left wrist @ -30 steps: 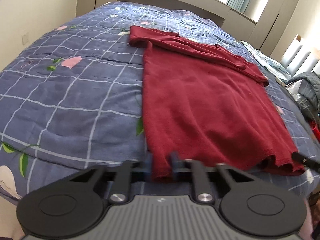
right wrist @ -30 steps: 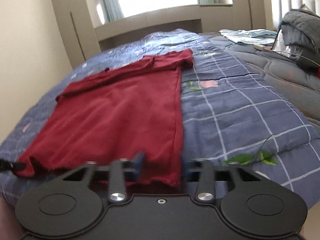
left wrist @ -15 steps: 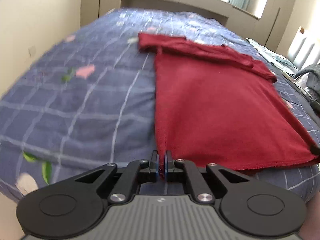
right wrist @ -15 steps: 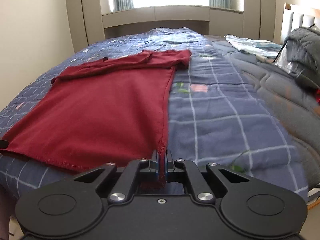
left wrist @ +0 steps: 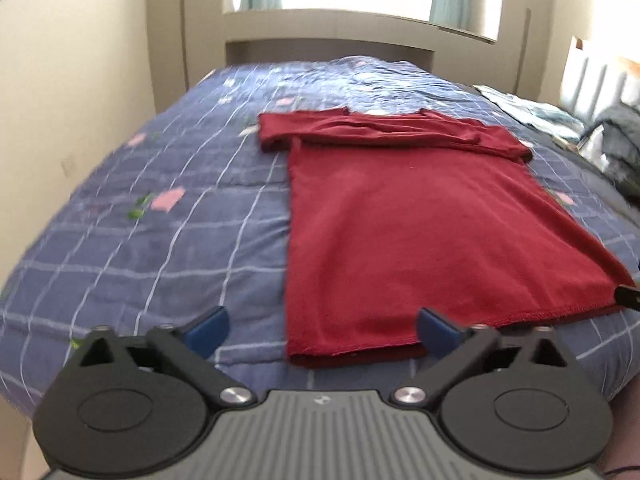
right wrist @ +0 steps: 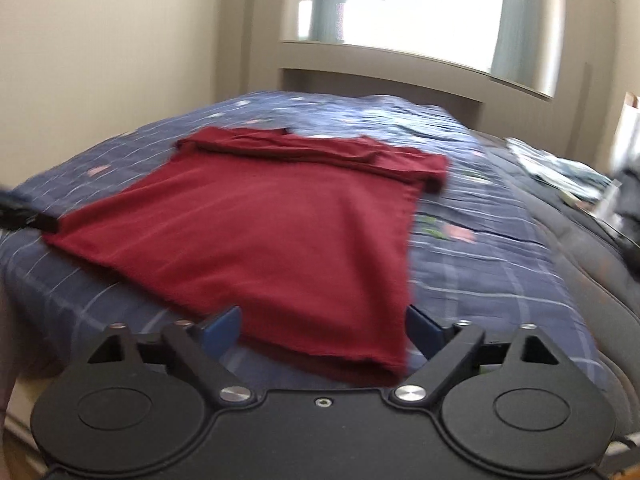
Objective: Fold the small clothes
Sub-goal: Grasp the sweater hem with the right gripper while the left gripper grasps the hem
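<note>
Release of both grips is the change to record. Half a second ago each claw was pinched shut on a near corner of the red shirt point(left wrist: 408, 236); now the left gripper point(left wrist: 322, 330) and the right gripper point(right wrist: 324, 330) both stand wide apart, their jaws having just been opening, and no pad presses on cloth. In each wrist view the hem corner lies on the bed between the spread blue fingertips point(left wrist: 208, 328), loose rather than held.

The shirt lies flat on the blue checked quilt point(left wrist: 160, 240), its body smooth, with the sleeves already turned in across the far end, where they form a thick band. The near hem sits close to the edge of the bed. My judgement: this was a straightening pull, now finished, and the garment is ready for its next fold, probably hem toward collar. That would call for a fresh pinch at both hem corners.

Limits of inspection: both views are blurred, the right one more so. The collar and the sleeve ends cannot be made out within the far band. A dark tip, apparently the other gripper, shows at the frame edge in each view, but only partly. Heaped clothes point(left wrist: 616, 140) at the far right of the bed are cut off. The person is all but out of view.
</note>
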Available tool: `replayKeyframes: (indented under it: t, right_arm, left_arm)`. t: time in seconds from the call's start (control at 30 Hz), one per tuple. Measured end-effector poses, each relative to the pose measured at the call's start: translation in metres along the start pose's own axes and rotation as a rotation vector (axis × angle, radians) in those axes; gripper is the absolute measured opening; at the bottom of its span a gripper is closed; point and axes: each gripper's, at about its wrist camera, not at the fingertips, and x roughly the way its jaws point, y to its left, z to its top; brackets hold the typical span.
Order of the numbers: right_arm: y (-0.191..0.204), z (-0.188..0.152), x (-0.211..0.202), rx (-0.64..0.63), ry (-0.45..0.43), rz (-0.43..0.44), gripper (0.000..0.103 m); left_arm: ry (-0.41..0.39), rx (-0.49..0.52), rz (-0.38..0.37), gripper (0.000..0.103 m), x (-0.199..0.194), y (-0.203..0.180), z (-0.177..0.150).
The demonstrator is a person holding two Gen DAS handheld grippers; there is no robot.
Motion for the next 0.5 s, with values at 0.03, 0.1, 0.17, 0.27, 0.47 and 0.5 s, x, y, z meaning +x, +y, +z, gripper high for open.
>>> replayKeyframes:
  t: [0.03, 0.1, 0.17, 0.27, 0.47, 0.5]
  right_arm:
    - [0.008, -0.001, 0.003, -0.025, 0.004, 0.014, 0.092]
    - [0.022, -0.002, 0.009, -0.076, 0.011, 0.023, 0.092]
    - [0.037, -0.003, 0.014, -0.126, 0.014, 0.021, 0.092]
    - [0.051, -0.008, 0.021, -0.179, 0.013, 0.018, 0.092]
    - [0.059, -0.014, 0.027, -0.200, -0.027, -0.029, 0.091]
    - [0.060, -0.015, 0.027, -0.203, -0.039, -0.035, 0.087]
  left_arm:
    - [0.002, 0.025, -0.003, 0.103, 0.001, -0.007, 0.000]
    - [0.024, 0.056, -0.016, 0.103, 0.005, -0.018, 0.001]
    - [0.046, 0.059, -0.034, 0.103, 0.008, -0.026, 0.002]
    - [0.060, 0.039, -0.066, 0.103, 0.008, -0.033, 0.003]
    - [0.057, 0.034, -0.078, 0.103, 0.004, -0.041, 0.009]
    - [0.056, 0.032, -0.077, 0.103, 0.004, -0.041, 0.010]
